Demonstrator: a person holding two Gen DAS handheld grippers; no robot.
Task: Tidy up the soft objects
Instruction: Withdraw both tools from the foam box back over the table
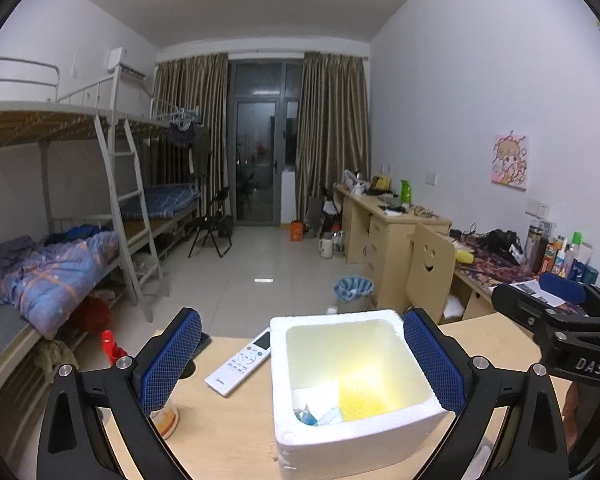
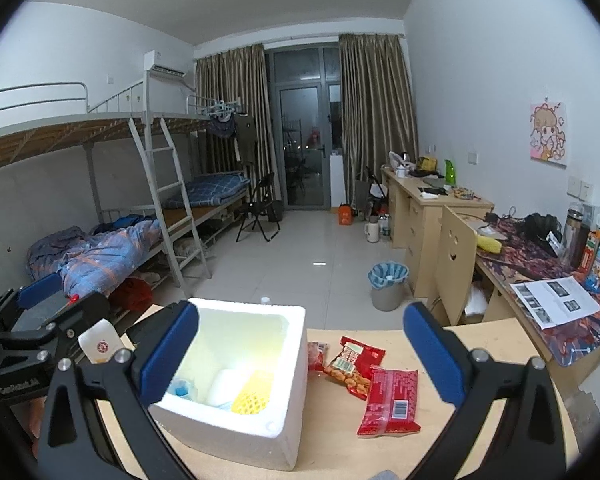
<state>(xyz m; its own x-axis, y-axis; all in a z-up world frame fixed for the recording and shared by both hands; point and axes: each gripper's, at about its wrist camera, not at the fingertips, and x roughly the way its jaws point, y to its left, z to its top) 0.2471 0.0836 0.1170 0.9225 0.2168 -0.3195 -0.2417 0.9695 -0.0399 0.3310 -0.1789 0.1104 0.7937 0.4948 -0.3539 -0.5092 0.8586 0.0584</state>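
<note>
Dorm room w/ bunk beds and desks is stretching behind a pale wooden table [image 2: 500,344]. Sitting on it is a white foam box [image 2: 260,408], open-topped, w/ soft items already inside: yellow foam net [image 2: 251,398], white pad [image 2: 224,385], blue-white bits [image 1: 320,416].

To the box's right, snack packets are lying flat, apart from it: red packet [image 2: 392,402] nearest, nut packet [image 2: 350,364] partly overlapping it.

Left gripper [image 1: 304,364] is hovering w/ fingers spread wide, box between them, holding nothing. Right gripper [image 2: 300,352] is likewise spread wide and empty.

Packets are probably light, crinkly, slippery; pinching an edge or the middle seems best.

White remote [image 1: 242,360] is lying just left of the box, an orange-lidded cup [image 1: 166,416] nearer the left edge. Table room is tight; the front edge is close.
</note>
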